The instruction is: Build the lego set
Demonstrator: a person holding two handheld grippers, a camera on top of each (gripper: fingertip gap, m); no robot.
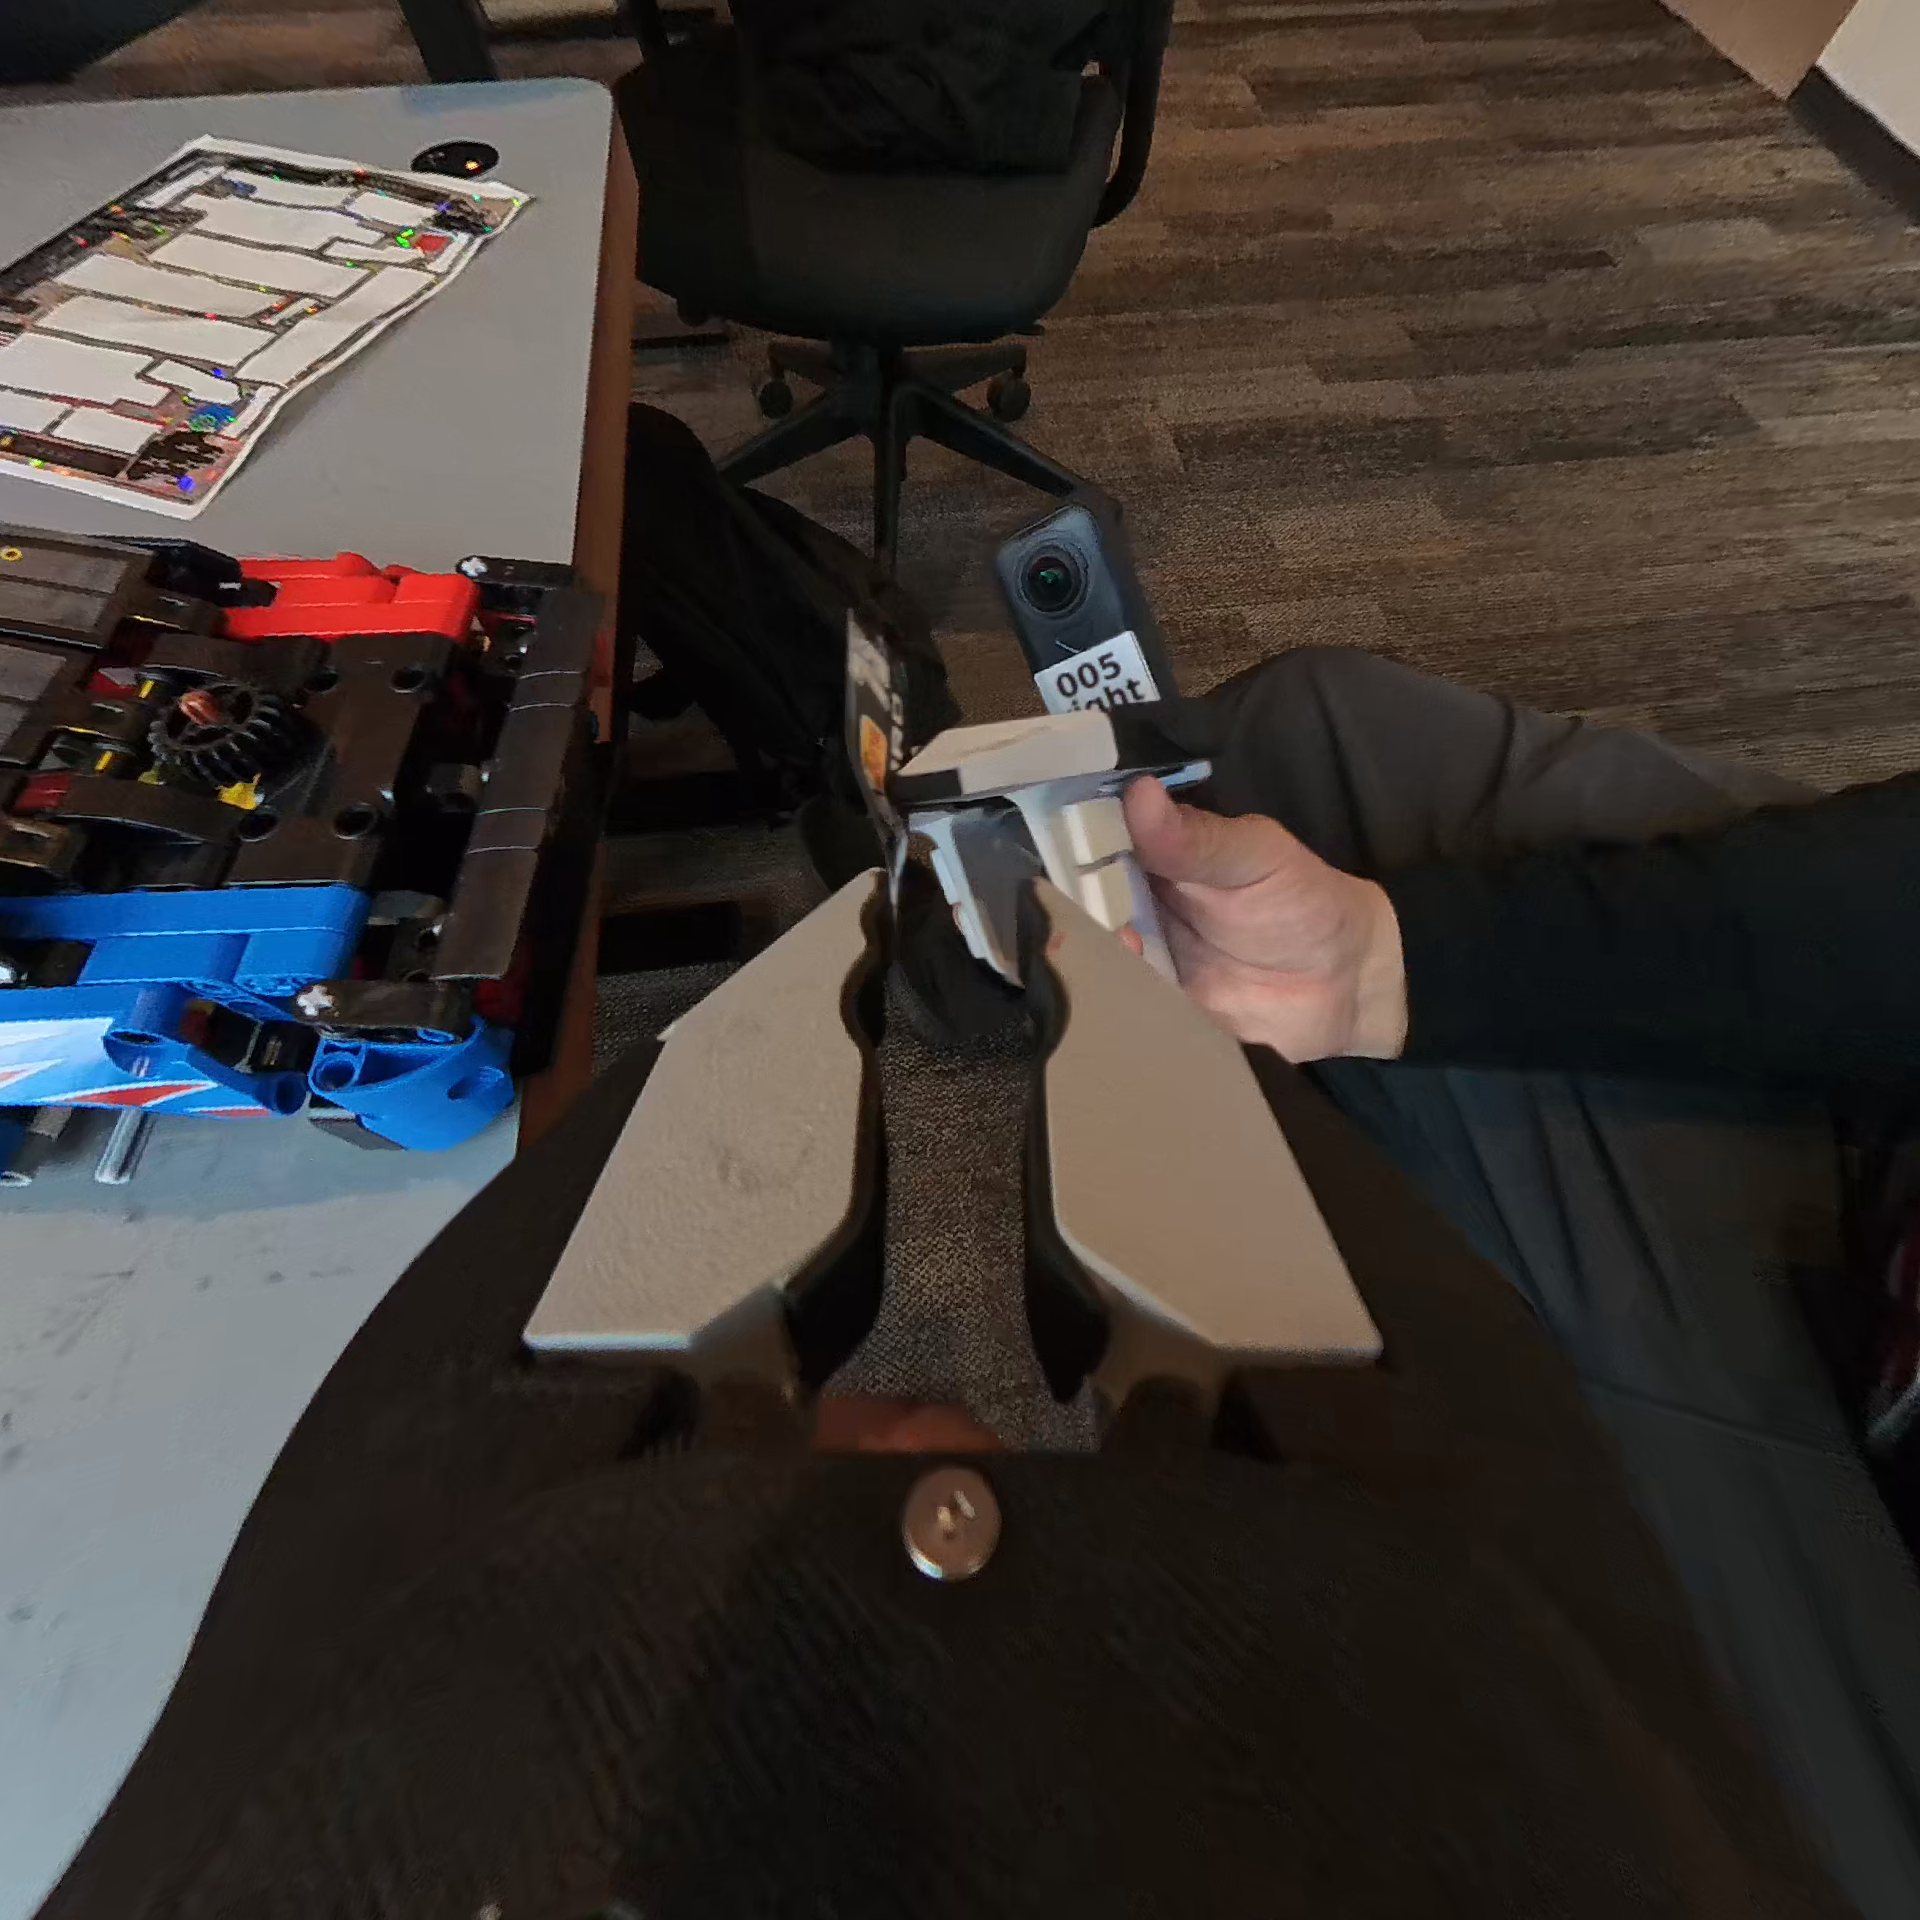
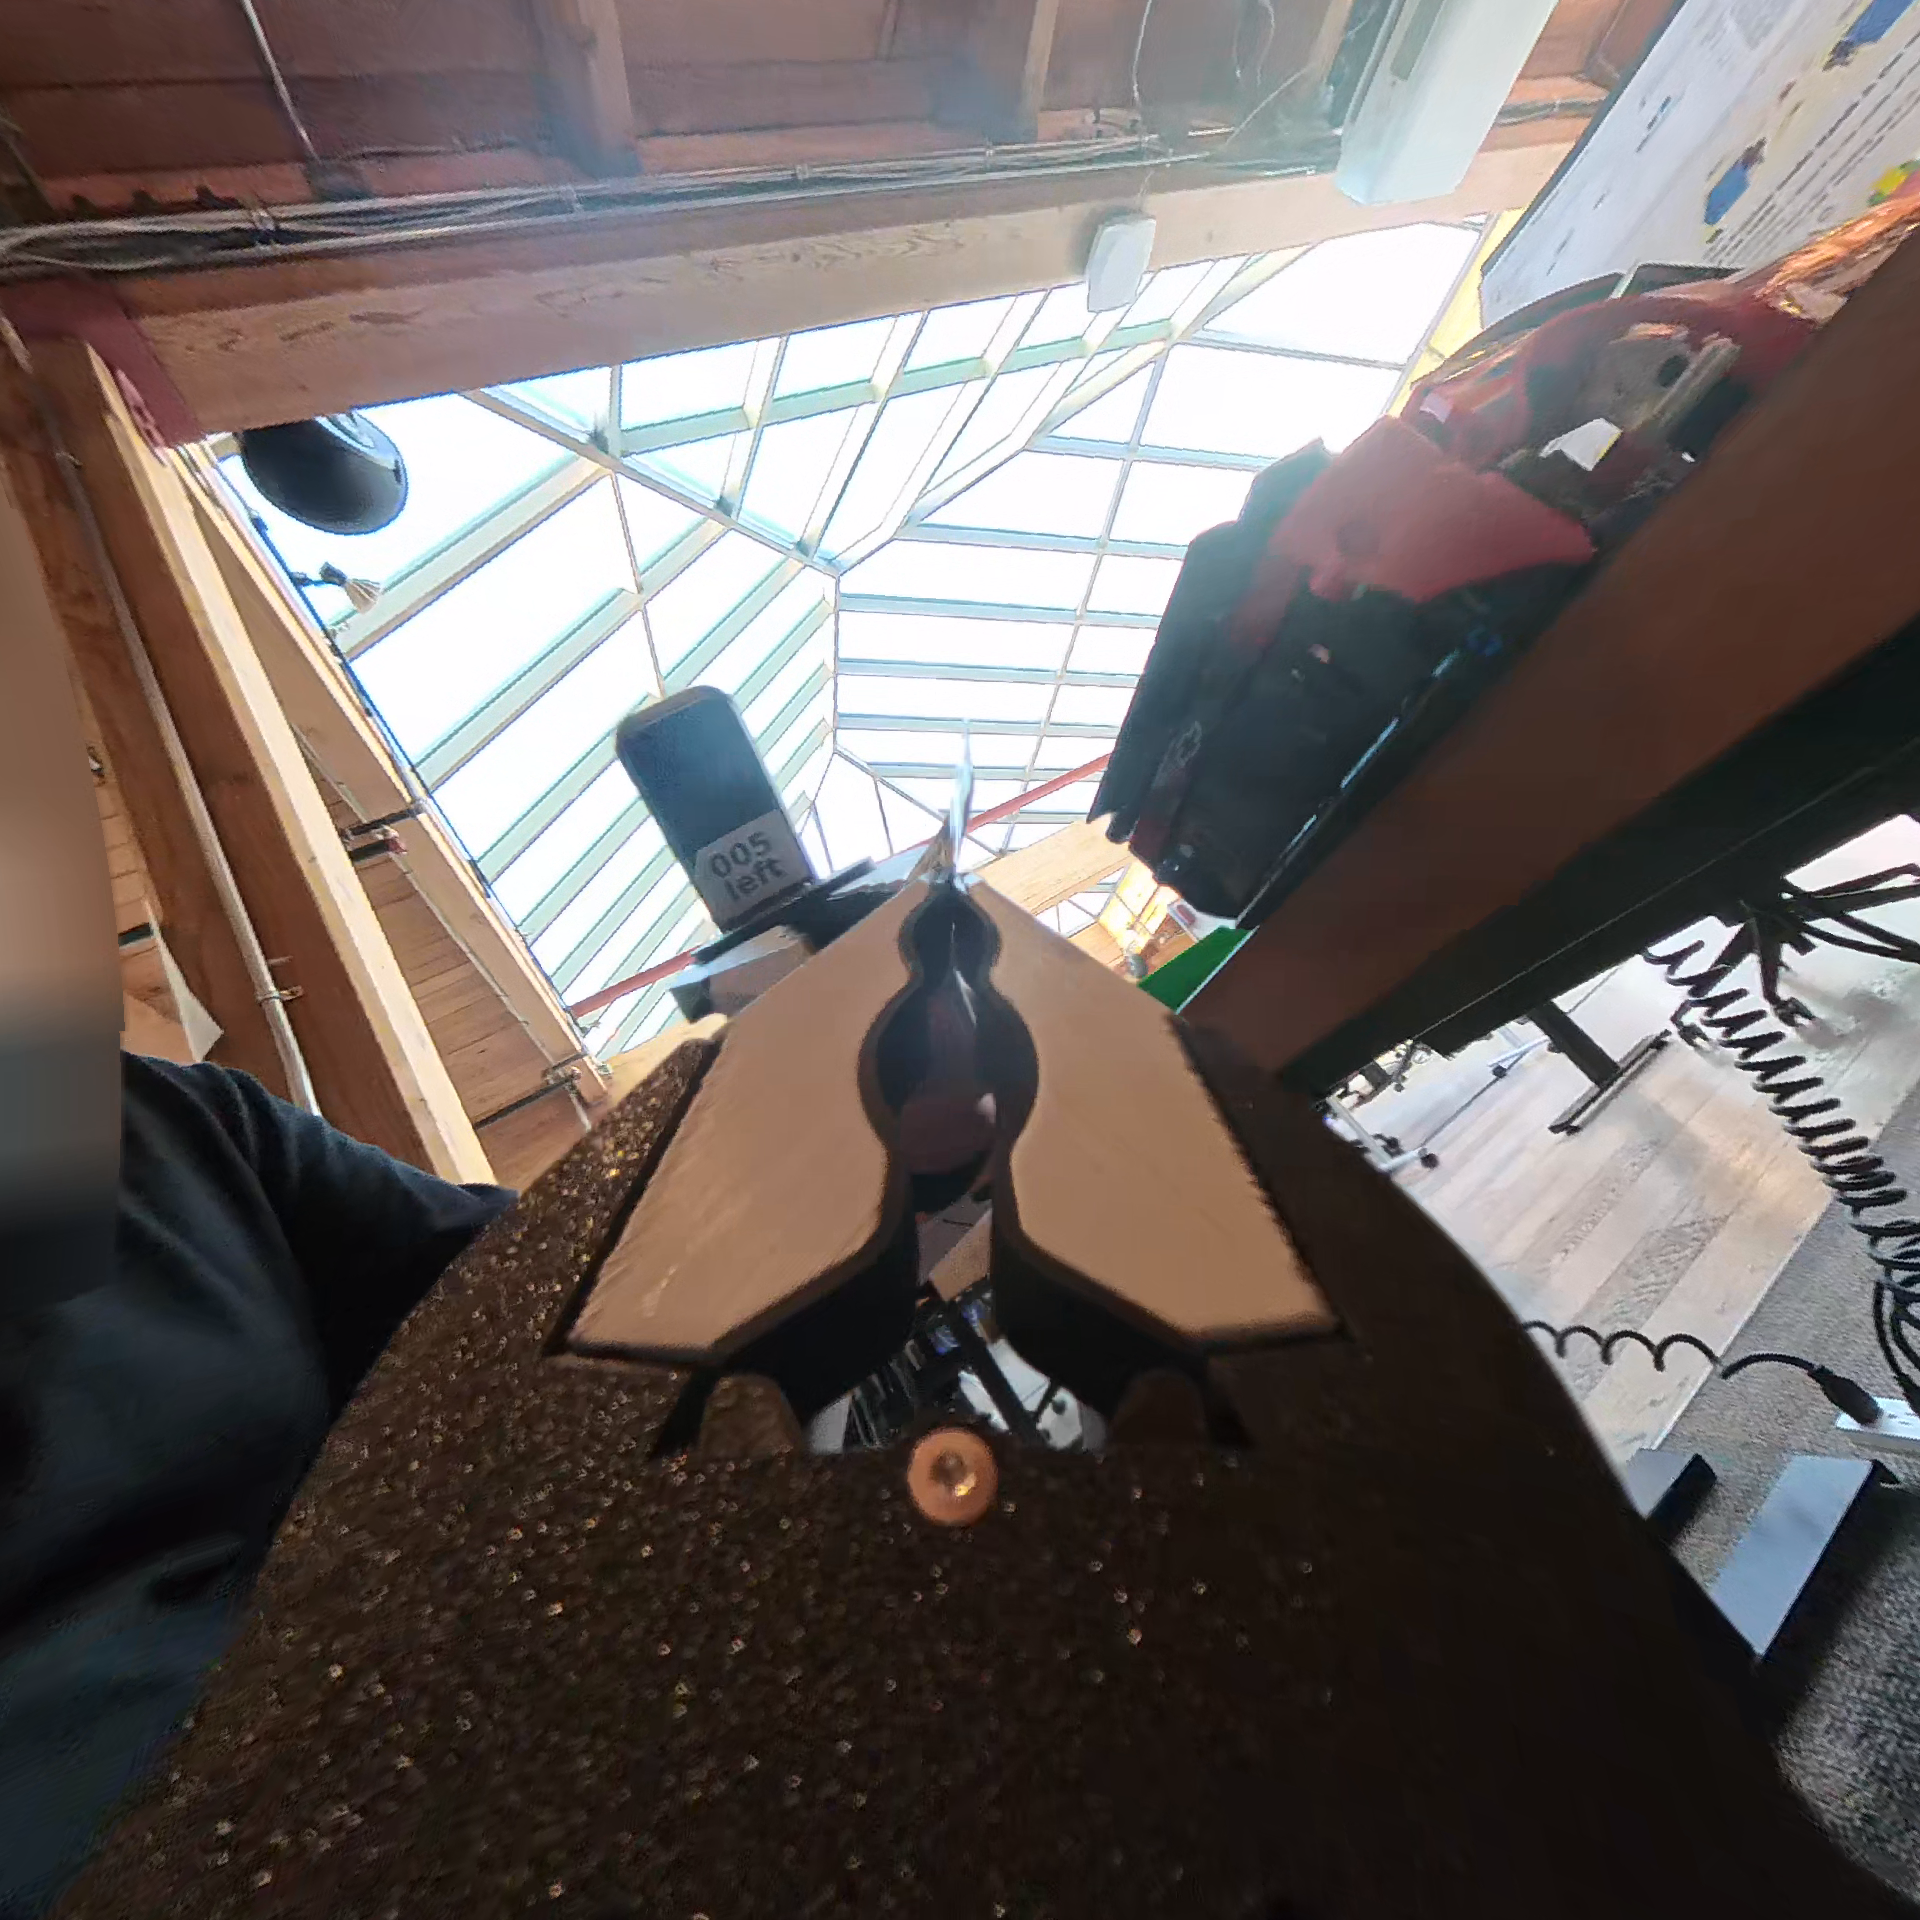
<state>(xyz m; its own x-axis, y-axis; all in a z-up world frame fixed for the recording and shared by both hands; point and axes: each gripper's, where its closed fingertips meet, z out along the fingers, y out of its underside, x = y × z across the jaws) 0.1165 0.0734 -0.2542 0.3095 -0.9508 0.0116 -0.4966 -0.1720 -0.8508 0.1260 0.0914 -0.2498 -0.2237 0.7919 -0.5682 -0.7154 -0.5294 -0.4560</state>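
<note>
**Sticker handover, both grippers, off the table edge**

Right gripper point(image 2: 951, 883) was pinched shut on a thin sticker point(image 1: 876, 764); left gripper point(image 1: 961, 920) stood slightly open beside it, holding nothing. Best practice: grip one corner, keep it flat. Lego car point(image 1: 260, 831) sat on the table point(image 1: 447, 436), near the sticker sheet point(image 1: 229, 312); chair point(image 1: 894, 208) beyond.
</note>
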